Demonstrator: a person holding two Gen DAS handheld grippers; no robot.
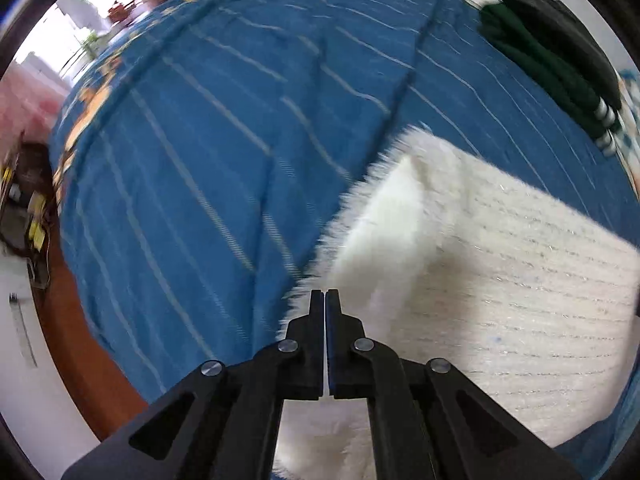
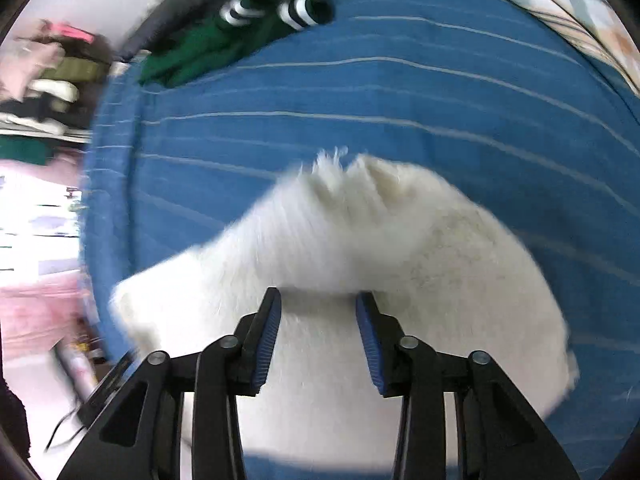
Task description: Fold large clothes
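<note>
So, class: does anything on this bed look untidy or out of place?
Yes. A dark green garment with white-striped cuffs lies crumpled in a heap at the far edge of the blue striped bedspread, unfolded. The white fluffy garment lies flat by comparison. Nothing looks damaged.

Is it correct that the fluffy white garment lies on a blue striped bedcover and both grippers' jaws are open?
Not quite. The left gripper has its jaws shut, as the left wrist view shows. The right gripper is open, and the fluffy white garment lies on the blue striped bedcover.
</note>
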